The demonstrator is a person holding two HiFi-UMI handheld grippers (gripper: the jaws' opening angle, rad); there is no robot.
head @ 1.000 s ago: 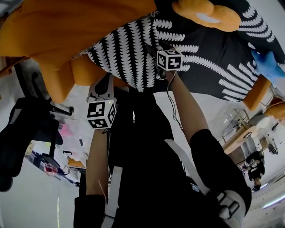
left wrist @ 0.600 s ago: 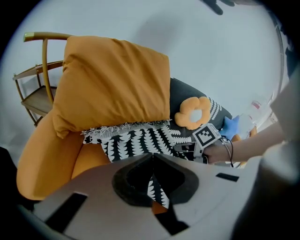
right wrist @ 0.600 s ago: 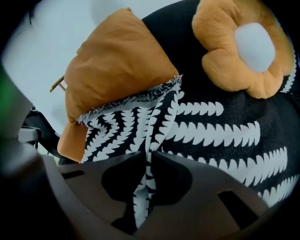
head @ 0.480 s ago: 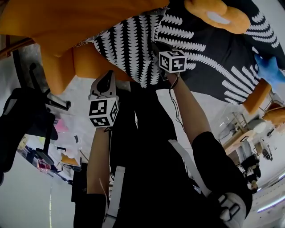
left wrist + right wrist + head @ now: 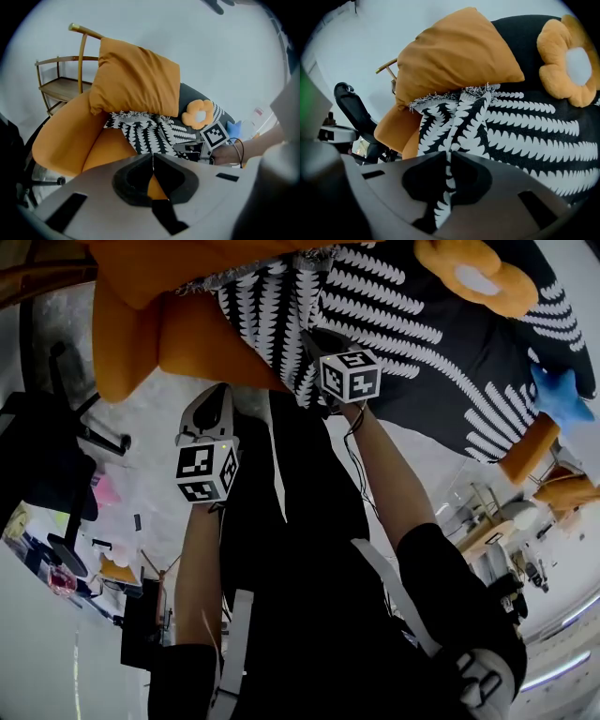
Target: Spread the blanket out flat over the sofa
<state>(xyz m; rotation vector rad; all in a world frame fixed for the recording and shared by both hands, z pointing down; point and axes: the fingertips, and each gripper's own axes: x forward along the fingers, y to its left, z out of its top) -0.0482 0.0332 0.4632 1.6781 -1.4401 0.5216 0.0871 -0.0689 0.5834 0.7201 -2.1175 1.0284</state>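
A black-and-white patterned blanket [image 5: 403,320] lies rumpled over the orange sofa [image 5: 192,338], partly tucked under a big orange cushion [image 5: 459,61]. My right gripper [image 5: 314,341] has closed on a fold at the blanket's front edge. In the right gripper view the patterned cloth runs between the pressed jaws [image 5: 449,159]. My left gripper [image 5: 217,395] hangs in front of the sofa's seat edge, to the left of the right one. It is shut with nothing in it [image 5: 153,161]. The blanket [image 5: 145,133] lies beyond its tips.
A flower-shaped orange cushion [image 5: 478,282] rests on the blanket toward the right. A blue soft thing [image 5: 561,395] sits at the sofa's right end. A black office chair [image 5: 47,474] stands on the floor at the left. A wooden rack [image 5: 61,79] stands behind the sofa.
The right gripper's jaws have gone from apart to shut on the blanket fold. Both grippers have drawn back from the sofa toward me, and the sofa has slid up in the head view.
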